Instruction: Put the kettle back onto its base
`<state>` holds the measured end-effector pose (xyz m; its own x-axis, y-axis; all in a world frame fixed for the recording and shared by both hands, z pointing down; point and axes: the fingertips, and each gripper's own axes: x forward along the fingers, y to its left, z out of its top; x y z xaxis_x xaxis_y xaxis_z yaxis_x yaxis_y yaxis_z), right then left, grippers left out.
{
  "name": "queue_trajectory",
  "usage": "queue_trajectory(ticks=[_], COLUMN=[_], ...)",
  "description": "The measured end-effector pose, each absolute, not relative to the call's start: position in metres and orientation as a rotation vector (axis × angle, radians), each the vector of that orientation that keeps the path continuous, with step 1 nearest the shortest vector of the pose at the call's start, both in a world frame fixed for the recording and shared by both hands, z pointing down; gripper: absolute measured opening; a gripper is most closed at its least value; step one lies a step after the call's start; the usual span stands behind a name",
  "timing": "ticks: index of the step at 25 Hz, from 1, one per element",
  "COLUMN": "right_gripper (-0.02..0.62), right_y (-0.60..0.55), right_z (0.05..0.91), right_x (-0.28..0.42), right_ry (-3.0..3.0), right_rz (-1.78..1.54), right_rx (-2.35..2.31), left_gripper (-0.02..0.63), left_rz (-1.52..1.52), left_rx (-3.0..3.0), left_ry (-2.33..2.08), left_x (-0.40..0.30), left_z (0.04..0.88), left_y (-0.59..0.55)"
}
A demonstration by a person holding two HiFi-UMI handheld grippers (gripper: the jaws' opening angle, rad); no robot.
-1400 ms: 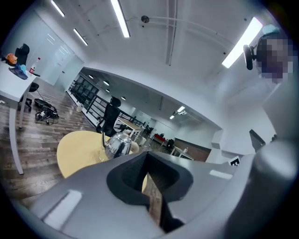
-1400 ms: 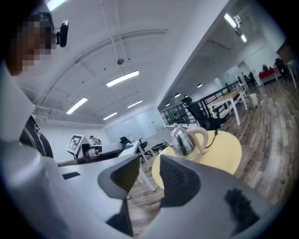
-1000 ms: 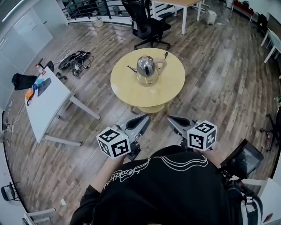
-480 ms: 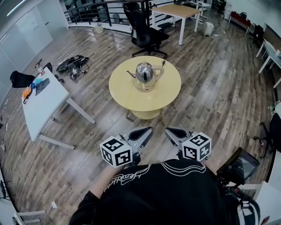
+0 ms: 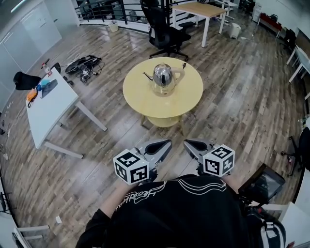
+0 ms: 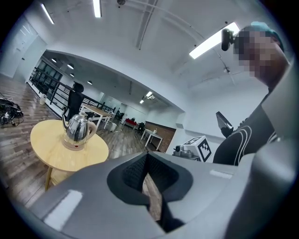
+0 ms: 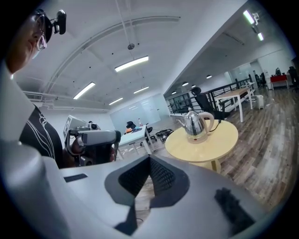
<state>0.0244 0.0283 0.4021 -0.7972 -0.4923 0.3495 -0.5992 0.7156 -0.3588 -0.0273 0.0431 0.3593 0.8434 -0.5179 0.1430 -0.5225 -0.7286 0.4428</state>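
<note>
A shiny steel kettle [image 5: 163,76] with a cream handle stands upright on its round base [image 5: 162,90] in the middle of a round yellow table [image 5: 143,99]. Both grippers are held low in front of the person's body, well short of the table, and touch nothing. My left gripper [image 5: 167,143] is shut and empty. My right gripper [image 5: 187,142] is shut and empty too. In the left gripper view the kettle [image 6: 77,130] is far off to the left of the closed left gripper [image 6: 147,158]. In the right gripper view the kettle [image 7: 196,123] stands beyond the closed right gripper [image 7: 149,161].
A black office chair [image 5: 164,29] stands behind the round table, with a wooden desk [image 5: 198,9] further back. A white table [image 5: 53,104] is at the left, with cables [image 5: 82,65] on the wooden floor near it. A dark device [image 5: 264,179] sits at the person's right.
Both grippers sit a little lower in the head view than a second ago, still shut. The kettle stays where it was on the table.
</note>
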Motion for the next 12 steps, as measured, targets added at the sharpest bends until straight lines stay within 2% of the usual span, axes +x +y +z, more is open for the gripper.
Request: queue_trajectory(ticks=[12], right_gripper=[0.006], right_y=[0.0267], right_z=[0.3994], right_x=[0.0149], right_ry=[-2.709], right_rz=[0.664], right_rx=[0.836], left_gripper=[0.005], left_rz=[-0.017], left_rx=[2.522], left_ry=[-0.775], left_x=[-0.0323], left_z=[0.3628], left_y=[0.0453])
